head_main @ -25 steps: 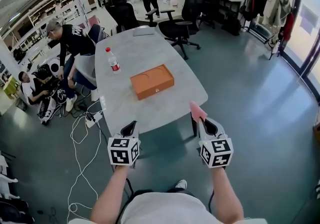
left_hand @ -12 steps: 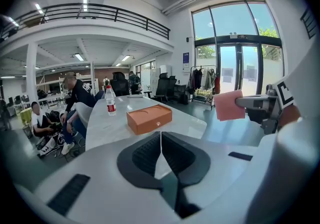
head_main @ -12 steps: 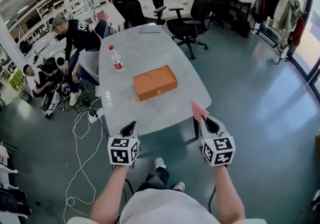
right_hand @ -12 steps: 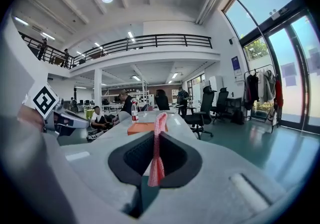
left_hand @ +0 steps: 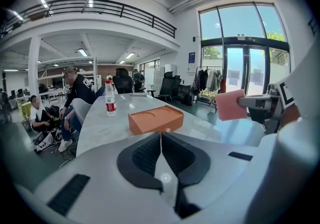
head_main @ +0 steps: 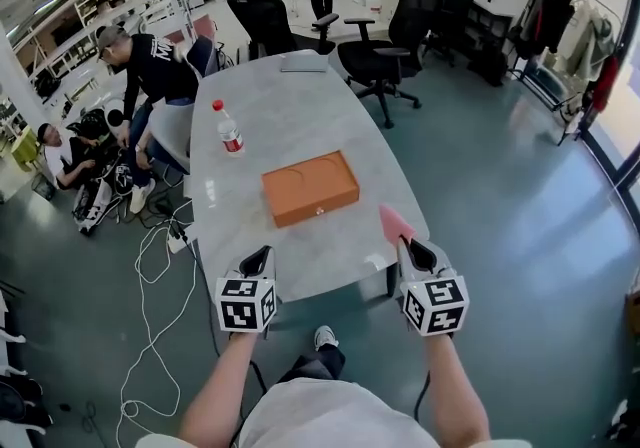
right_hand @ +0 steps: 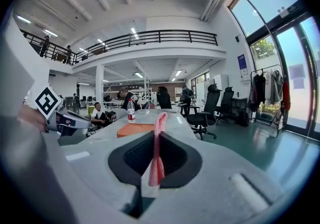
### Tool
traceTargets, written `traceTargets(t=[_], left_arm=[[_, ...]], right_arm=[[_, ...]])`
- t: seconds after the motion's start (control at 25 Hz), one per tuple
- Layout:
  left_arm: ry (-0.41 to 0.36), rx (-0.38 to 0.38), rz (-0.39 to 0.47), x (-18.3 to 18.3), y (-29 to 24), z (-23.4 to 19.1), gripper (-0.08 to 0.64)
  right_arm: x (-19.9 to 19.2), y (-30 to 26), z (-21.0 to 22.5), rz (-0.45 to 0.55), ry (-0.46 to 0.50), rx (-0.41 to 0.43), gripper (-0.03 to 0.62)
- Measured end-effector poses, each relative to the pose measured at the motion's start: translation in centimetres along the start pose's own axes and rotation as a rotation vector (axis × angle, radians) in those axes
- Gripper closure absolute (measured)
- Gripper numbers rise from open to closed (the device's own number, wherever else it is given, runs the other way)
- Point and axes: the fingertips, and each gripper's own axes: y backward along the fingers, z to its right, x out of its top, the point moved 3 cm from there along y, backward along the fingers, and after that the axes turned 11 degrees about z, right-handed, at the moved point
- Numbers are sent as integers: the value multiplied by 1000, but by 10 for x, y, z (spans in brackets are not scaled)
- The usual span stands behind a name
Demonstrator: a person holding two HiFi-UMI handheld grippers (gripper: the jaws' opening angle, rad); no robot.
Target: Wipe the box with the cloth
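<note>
Colours: pink cloth (head_main: 393,221) in the right gripper (head_main: 403,239) with its black-and-white marker cube (head_main: 434,306); ahead of that gripper, orange rectangular box (head_main: 310,188), red-capped, red-labelled clear bottle (head_main: 229,129), pale grey marbled table (head_main: 270,86), teal floor (head_main: 500,196).

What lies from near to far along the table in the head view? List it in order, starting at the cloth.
pink cloth → orange box → water bottle → flat grey item at the far end
</note>
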Motion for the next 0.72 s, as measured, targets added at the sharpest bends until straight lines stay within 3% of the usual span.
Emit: traceTargets(t=[0.4, 0.72], left_arm=[[52, 42, -27, 8, -77, -53, 545], [102, 44, -29, 14, -110, -76, 545]], right_arm=[[-6, -105, 21, -65, 7, 38, 577], [-5, -156, 29, -125, 24, 62, 577]])
